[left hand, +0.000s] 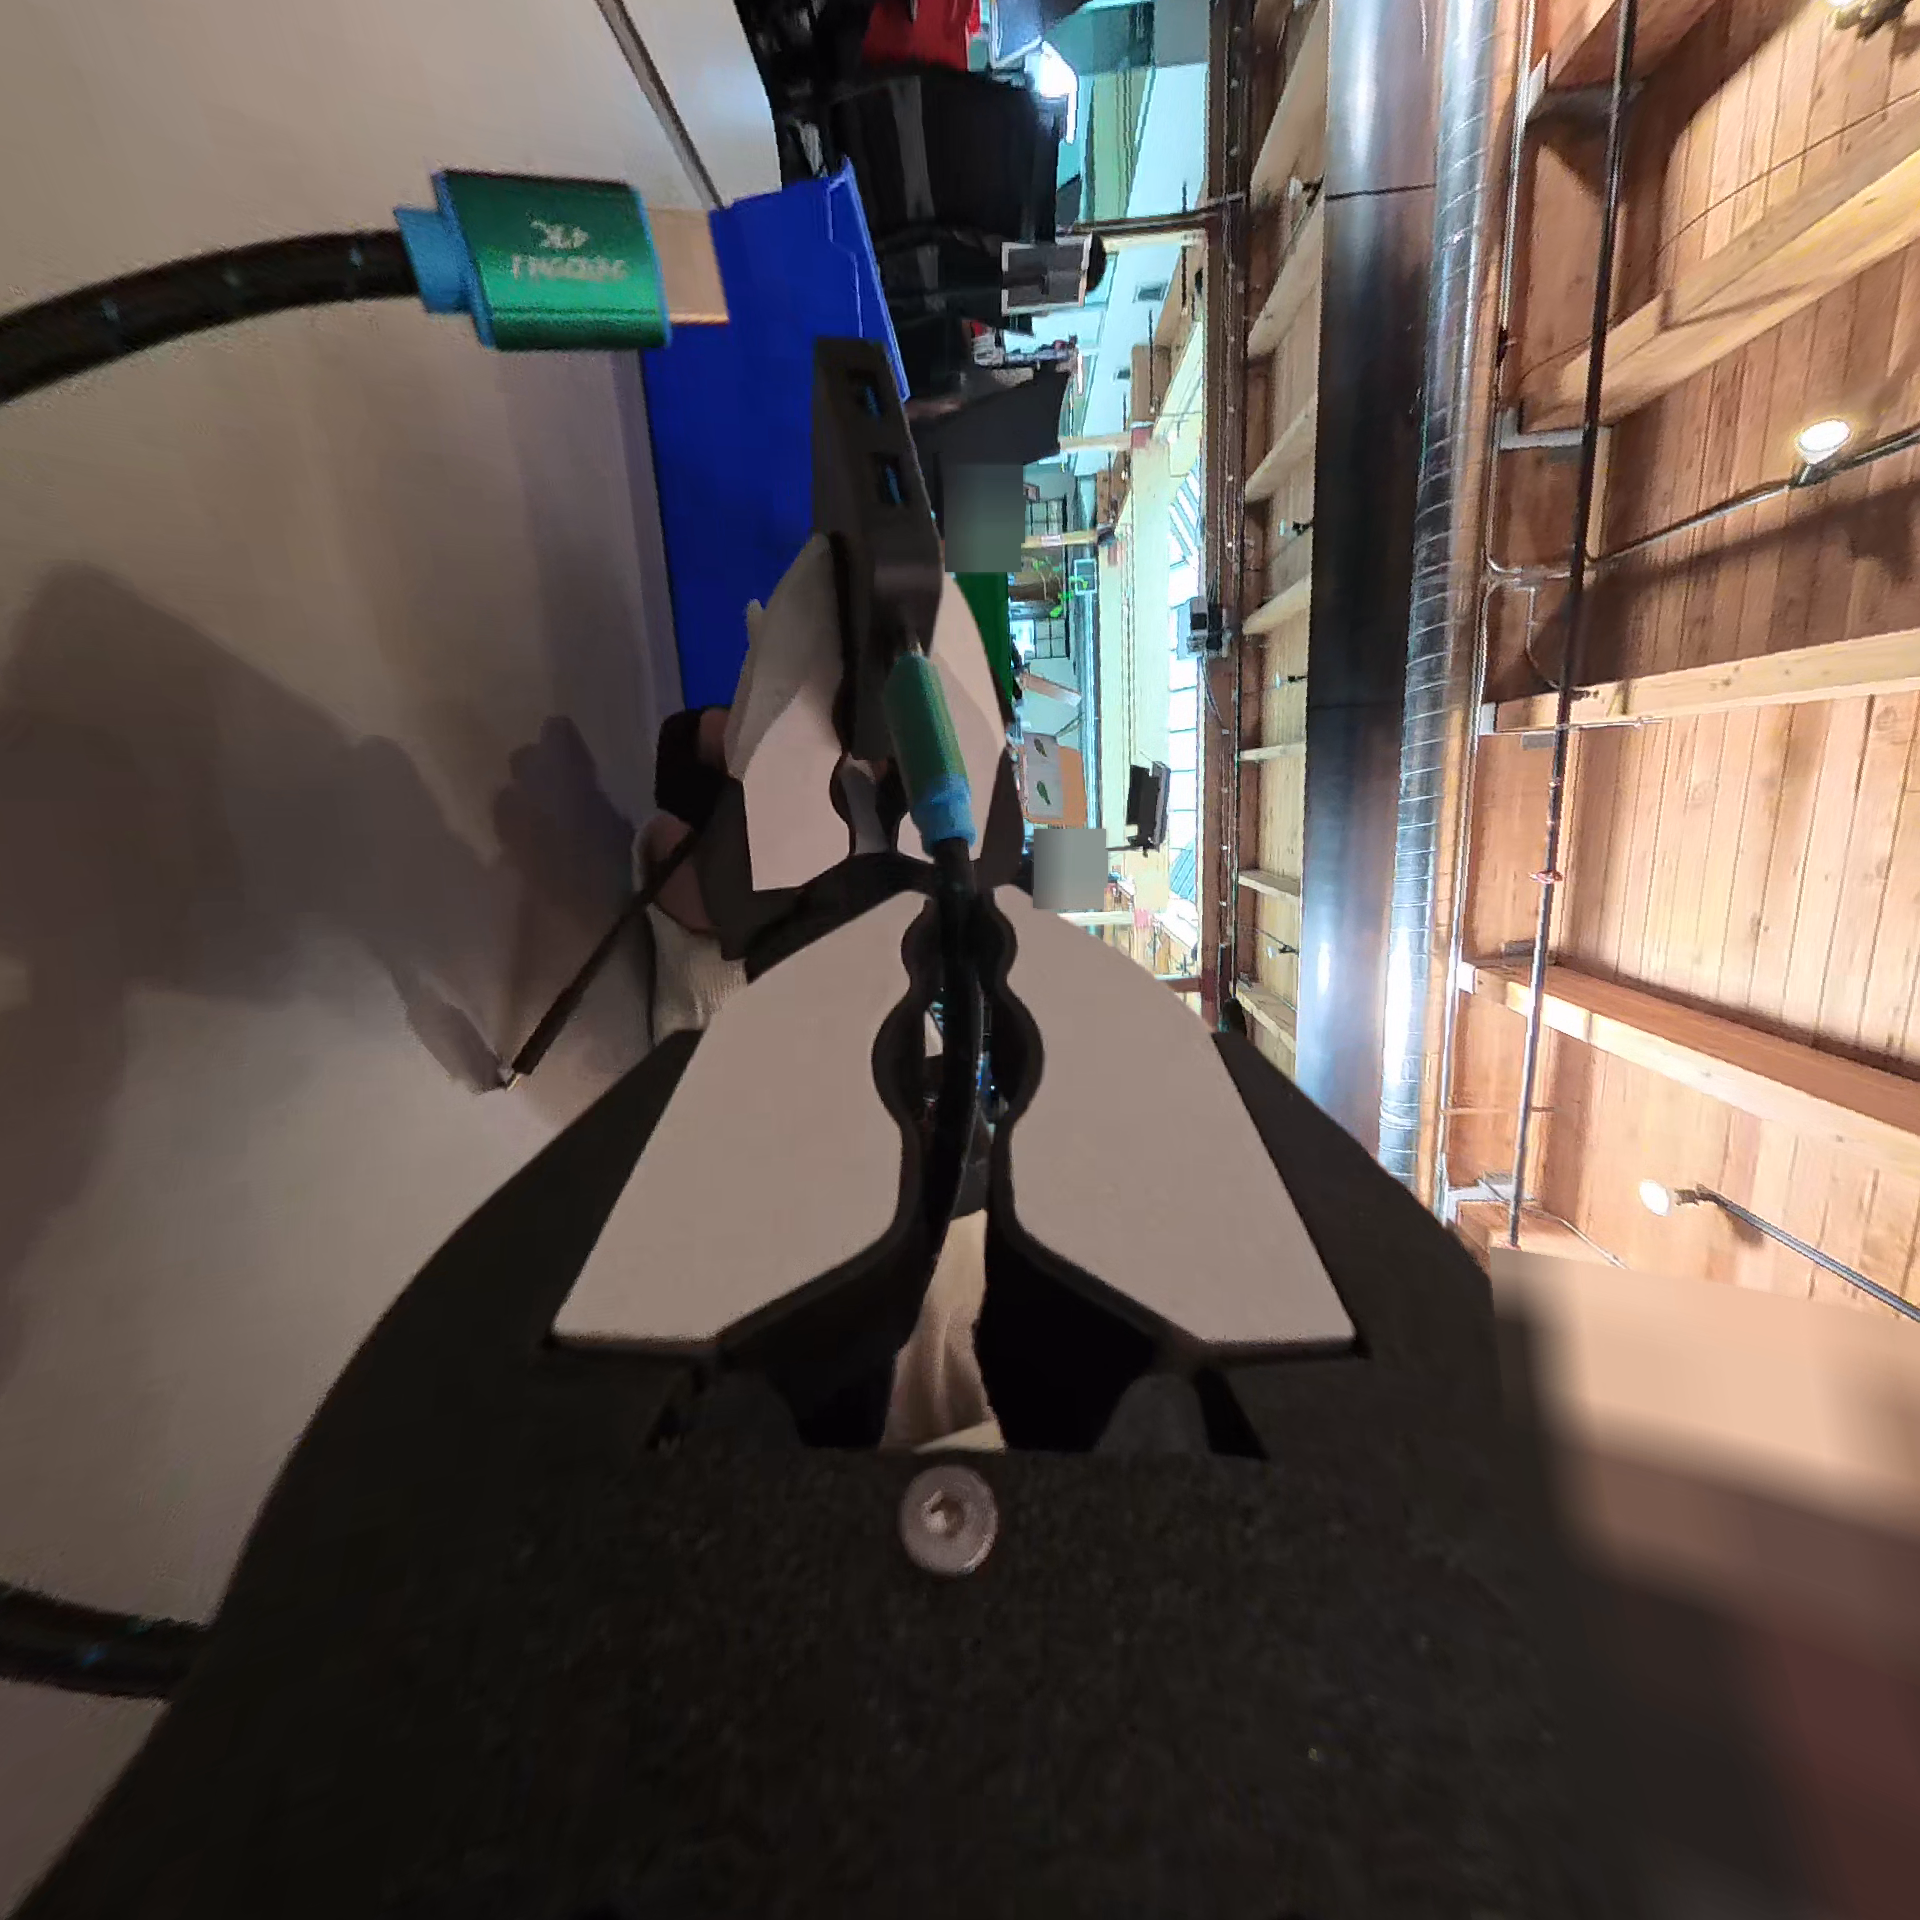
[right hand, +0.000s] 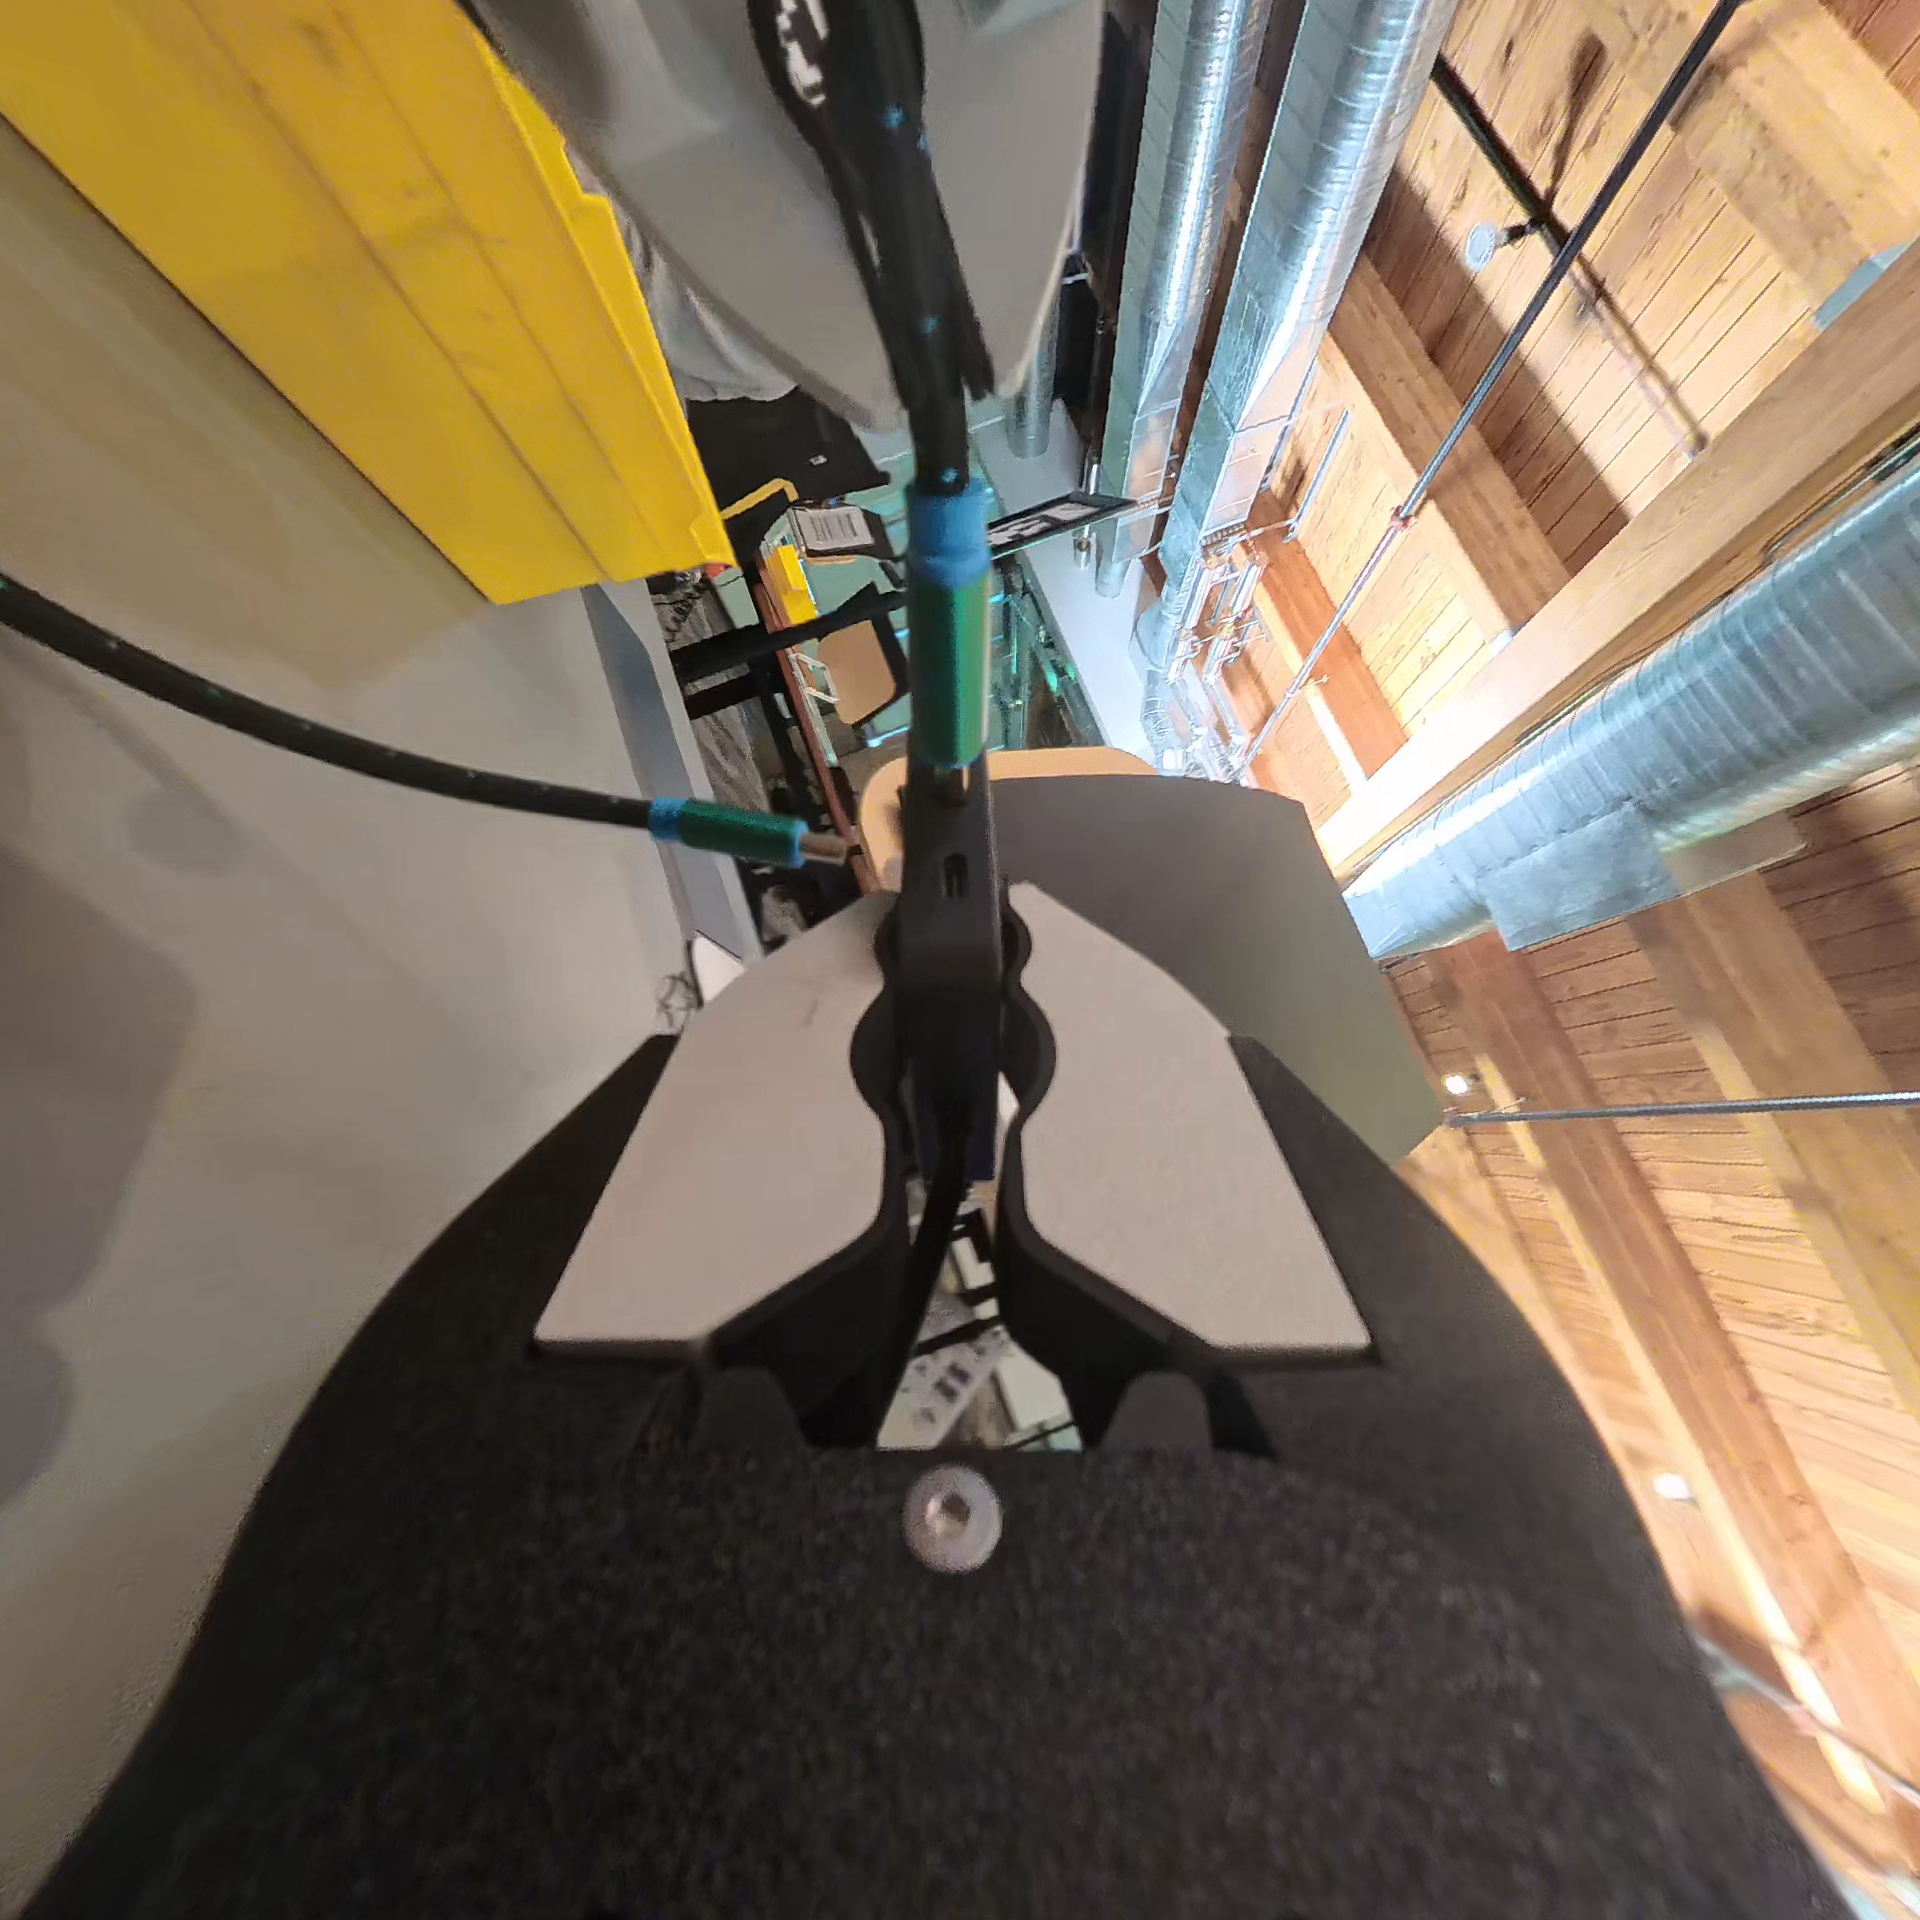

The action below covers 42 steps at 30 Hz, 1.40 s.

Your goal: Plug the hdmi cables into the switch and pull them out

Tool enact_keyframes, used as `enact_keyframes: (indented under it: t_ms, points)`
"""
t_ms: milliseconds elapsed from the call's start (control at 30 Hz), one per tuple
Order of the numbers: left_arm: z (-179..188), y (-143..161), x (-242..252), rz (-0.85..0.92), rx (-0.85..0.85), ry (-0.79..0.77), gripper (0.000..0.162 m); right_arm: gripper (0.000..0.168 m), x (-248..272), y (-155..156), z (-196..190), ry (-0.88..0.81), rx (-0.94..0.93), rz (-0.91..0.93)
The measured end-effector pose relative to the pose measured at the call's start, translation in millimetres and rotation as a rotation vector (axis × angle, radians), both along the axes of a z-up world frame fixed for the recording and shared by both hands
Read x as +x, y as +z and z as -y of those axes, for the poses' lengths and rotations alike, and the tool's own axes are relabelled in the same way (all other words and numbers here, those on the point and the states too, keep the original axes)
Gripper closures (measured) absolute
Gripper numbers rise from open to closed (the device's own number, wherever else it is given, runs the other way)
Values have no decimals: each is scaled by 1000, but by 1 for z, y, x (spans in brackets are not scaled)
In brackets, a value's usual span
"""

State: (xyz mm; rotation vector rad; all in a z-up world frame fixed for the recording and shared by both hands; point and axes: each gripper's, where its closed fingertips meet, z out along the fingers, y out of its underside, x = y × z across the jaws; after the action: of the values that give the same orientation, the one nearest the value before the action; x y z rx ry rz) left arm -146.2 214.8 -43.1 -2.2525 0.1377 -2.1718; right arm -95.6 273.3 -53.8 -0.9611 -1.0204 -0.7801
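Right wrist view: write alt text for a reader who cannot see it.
The right gripper is shut on a black switch with one green HDMI plug seated in its far end. A second green plug on a black cable lies unplugged to the left, beneath a yellow bin.

We find ourselves in a converted industrial workspace, of the lab or workshop sort. Exposed timber ceiling planks [left hand: 1714,727] and joists run at three o'clock in both views. Bare spiral metal ducts [right hand: 1683,748] and thin conduit [left hand: 1558,520] hang beneath them, with small spotlights [left hand: 1823,442] fixed to the wood. At nine o'clock we note a white work table [left hand: 260,727]. It carries a blue storage bin [left hand: 758,416] at eleven o'clock in the left wrist view and a yellow bin [right hand: 395,312] at ten o'clock in the right. Desks and chairs [right hand: 862,665], blurred, stand toward twelve o'clock.
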Motion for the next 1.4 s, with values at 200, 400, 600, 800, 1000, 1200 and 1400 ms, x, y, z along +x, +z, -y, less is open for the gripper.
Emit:
enact_keyframes:
  t_ms: [200,400,600,800,1000,1200,1400]
  points:
    - [2,0,-5,-80,62,-50,157,155,-5,0,2,18,-11,-21]
    - [-6,2,-8,-126,139,-50,156,155,-6,-3,3,28,-34,-27]
    - [-8,-1,-8,-152,212,-20,156,155,-6,-5,2,30,-82,-67]
    - [-14,0,-8,-181,368,81,157,155,-6,-4,0,10,-72,-61]
    - [-13,-4,2,-186,426,175,156,155,-1,-7,-4,-38,-75,-46]
    - [-15,-4,3,-218,500,159,156,155,0,-8,-3,-16,-104,-69]
    - [-17,-6,0,-235,544,117,156,155,-4,-11,-3,-8,-119,-55]
